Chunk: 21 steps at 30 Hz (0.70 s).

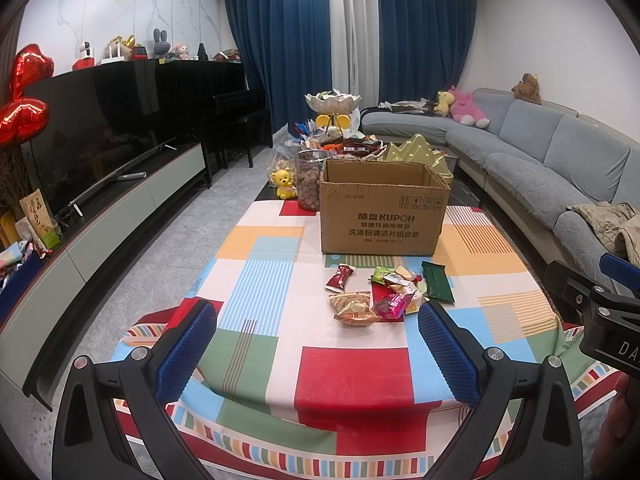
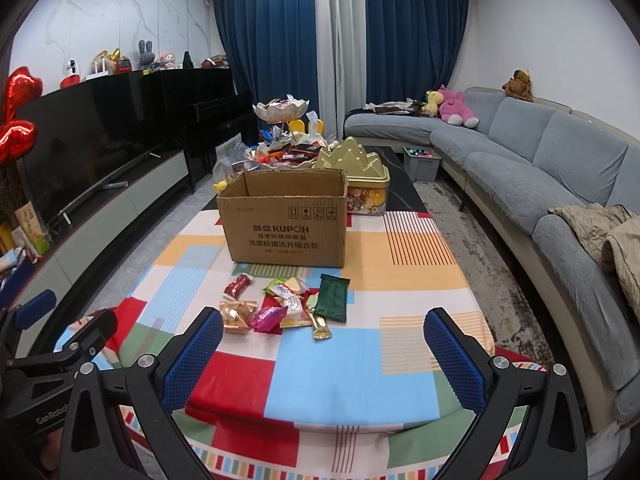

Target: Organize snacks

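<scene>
Item: loose snack packets (image 1: pixel 380 294), a small heap of about ten on the patchwork tablecloth (image 1: pixel 348 376), ahead of both claws and short of the open cardboard box (image 1: pixel 382 212).

Position relative to the claws: in the left wrist view the heap lies ahead of the left gripper (image 1: pixel 318 322), toward its right-hand pad. In the right wrist view the same heap (image 2: pixel 286 304) lies ahead of the right gripper (image 2: pixel 324 330), toward its left-hand pad. The box stands just beyond the heap, its top open.

Claw state: both sets of jaws stand wide apart, nothing between the blue pads; neither touches a packet.

Components noted:
- dark green flat bar (image 2: pixel 331 297), far right of the heap, lying clear on one side;
- red twisted-end sweet (image 2: pixel 237 285), apart on the left;
- gold-brown pillow pack (image 2: pixel 237 316), nearest the left;
- magenta pack (image 2: pixel 267 317), overlapping its neighbours.

Handling, as judged: all probably very light, wrapped in glossy film that may slip and crumple. The pillow packs look air-filled and likely soft; a hard squeeze could crush the contents. Pinching across the narrow width, or on a sealed end flap, seems safest. The green bar and red sweet, lying free, look the easiest first picks; the overlapping middle pieces risk dragging others along.
</scene>
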Available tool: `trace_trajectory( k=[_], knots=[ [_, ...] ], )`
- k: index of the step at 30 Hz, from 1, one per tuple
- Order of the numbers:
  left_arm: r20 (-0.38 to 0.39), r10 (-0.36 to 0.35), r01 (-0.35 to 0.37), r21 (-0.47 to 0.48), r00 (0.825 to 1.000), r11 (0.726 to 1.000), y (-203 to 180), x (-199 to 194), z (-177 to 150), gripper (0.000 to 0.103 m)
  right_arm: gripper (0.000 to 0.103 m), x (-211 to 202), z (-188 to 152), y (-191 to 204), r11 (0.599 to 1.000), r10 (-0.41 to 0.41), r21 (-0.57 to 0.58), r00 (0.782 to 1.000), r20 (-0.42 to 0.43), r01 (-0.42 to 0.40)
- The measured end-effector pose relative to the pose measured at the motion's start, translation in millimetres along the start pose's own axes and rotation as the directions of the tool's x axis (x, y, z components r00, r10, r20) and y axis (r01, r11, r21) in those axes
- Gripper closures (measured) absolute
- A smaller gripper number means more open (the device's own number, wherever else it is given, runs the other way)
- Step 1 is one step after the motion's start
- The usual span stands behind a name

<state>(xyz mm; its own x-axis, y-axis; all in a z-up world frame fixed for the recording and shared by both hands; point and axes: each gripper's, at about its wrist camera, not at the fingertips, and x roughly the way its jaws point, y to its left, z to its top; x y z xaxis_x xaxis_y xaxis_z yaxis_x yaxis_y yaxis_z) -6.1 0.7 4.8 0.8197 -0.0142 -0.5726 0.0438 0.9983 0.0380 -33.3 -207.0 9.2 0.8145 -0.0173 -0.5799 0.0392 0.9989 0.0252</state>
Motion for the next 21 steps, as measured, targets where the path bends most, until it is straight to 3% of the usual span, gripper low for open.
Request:
trace_trajectory(
  k=[21],
  knots=[
    [0.002, -0.001, 0.001, 0.002, 1.0, 1.0, -0.3, -0.4, -0.4, 0.0, 0.001, -1.2, 1.2, -0.9, 1.0, 0.003, 0.003, 1.0, 0.001, -0.003]
  ],
)
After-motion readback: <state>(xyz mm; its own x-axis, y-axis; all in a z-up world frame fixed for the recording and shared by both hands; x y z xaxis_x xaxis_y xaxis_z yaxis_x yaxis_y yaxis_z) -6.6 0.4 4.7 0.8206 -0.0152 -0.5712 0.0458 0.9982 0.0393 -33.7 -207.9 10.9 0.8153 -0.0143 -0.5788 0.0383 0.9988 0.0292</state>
